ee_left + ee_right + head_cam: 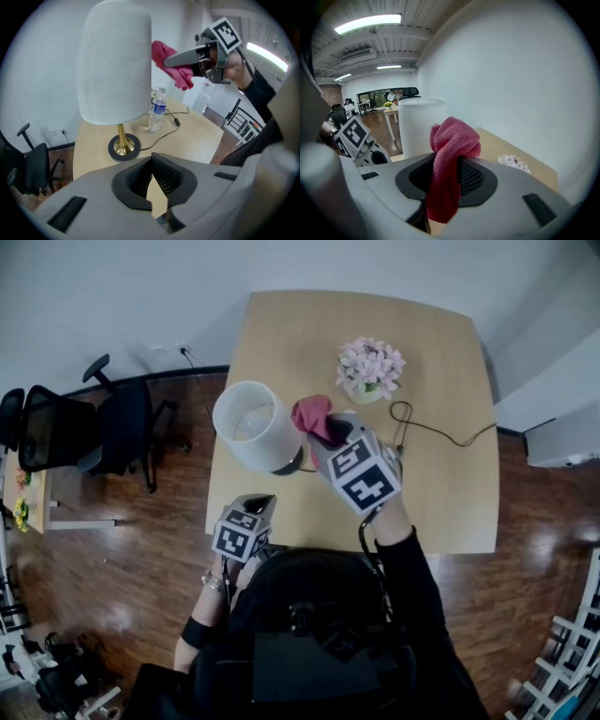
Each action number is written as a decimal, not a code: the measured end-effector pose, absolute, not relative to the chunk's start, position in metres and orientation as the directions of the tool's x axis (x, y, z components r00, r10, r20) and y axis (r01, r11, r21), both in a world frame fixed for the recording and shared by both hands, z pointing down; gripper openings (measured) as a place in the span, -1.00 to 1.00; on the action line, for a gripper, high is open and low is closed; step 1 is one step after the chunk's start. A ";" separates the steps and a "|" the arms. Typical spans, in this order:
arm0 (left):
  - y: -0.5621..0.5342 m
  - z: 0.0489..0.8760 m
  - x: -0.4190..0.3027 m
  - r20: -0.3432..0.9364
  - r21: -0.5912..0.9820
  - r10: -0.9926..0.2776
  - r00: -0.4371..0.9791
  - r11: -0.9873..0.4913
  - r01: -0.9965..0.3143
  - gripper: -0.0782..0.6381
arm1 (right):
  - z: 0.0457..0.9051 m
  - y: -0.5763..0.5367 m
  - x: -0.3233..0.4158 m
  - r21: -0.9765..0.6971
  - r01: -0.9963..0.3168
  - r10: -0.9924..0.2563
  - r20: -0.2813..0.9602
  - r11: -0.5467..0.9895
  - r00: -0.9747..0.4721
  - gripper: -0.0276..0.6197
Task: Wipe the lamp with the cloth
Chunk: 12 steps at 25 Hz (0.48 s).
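The lamp has a white cylindrical shade and a brass stem on a dark round base; it stands at the left of the wooden table. My right gripper is shut on a pink cloth, raised at the shade's right side; whether cloth and shade touch I cannot tell. In the right gripper view the cloth hangs bunched from the jaws in front of the shade. My left gripper is shut and empty at the table's front edge, before the lamp. Its view shows the shade and cloth.
A vase of pale pink flowers stands at the back of the table, right of the lamp. A black cord trails to the right edge. A water bottle stands behind the lamp. A black office chair is on the floor to the left.
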<state>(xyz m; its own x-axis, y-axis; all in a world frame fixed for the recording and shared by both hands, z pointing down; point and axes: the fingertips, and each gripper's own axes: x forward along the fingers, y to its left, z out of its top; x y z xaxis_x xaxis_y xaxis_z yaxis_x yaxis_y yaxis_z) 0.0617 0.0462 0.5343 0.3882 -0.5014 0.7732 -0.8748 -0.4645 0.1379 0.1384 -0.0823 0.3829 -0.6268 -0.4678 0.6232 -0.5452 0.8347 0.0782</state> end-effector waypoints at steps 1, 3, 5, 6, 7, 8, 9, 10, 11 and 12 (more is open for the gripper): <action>0.046 0.534 0.062 0.772 0.138 -0.501 0.391 -0.469 -0.873 -0.78 | 0.368 -0.080 0.134 0.085 -0.538 -0.477 0.594 0.838 -0.648 -0.52; 0.047 0.533 0.062 0.770 0.138 -0.501 0.395 -0.473 -0.870 -0.78 | 0.344 -0.075 0.125 0.102 -0.521 -0.486 0.547 0.847 -0.682 -0.52; 0.048 0.532 0.060 0.768 0.138 -0.502 0.397 -0.475 -0.869 -0.78 | 0.333 -0.070 0.116 0.119 -0.501 -0.483 0.525 0.857 -0.701 -0.52; 0.048 0.531 0.058 0.768 0.137 -0.503 0.396 -0.475 -0.869 -0.78 | 0.333 -0.068 0.112 0.126 -0.490 -0.476 0.527 0.863 -0.704 -0.52; 0.049 0.531 0.057 0.768 0.137 -0.503 0.396 -0.475 -0.869 -0.78 | 0.336 -0.066 0.108 0.131 -0.480 -0.469 0.537 0.867 -0.701 -0.52; 0.050 0.532 0.055 0.769 0.137 -0.503 0.395 -0.474 -0.870 -0.78 | 0.343 -0.064 0.106 0.136 -0.473 -0.463 0.551 0.871 -0.694 -0.52; 0.051 0.532 0.054 0.769 0.138 -0.503 0.395 -0.473 -0.870 -0.78 | 0.351 -0.063 0.105 0.137 -0.468 -0.456 0.568 0.873 -0.685 -0.52; 0.053 0.533 0.053 0.769 0.140 -0.501 0.396 -0.472 -0.870 -0.78 | 0.359 -0.062 0.106 0.135 -0.466 -0.450 0.583 0.875 -0.677 -0.52; 0.054 0.534 0.052 0.770 0.143 -0.500 0.396 -0.471 -0.871 -0.78 | 0.367 -0.061 0.106 0.130 -0.466 -0.444 0.596 0.875 -0.669 -0.52; 0.055 0.534 0.050 0.771 0.145 -0.498 0.396 -0.469 -0.871 -0.78 | 0.375 -0.060 0.107 0.125 -0.467 -0.440 0.608 0.875 -0.661 -0.52</action>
<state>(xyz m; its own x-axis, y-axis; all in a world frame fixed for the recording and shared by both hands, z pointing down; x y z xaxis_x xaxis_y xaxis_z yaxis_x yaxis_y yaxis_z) 0.0499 0.0555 0.5343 0.3962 -0.4981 0.7713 -0.8713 -0.4689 0.1448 0.1070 -0.0603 0.3746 -0.6609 -0.4397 0.6082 -0.4672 0.8753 0.1252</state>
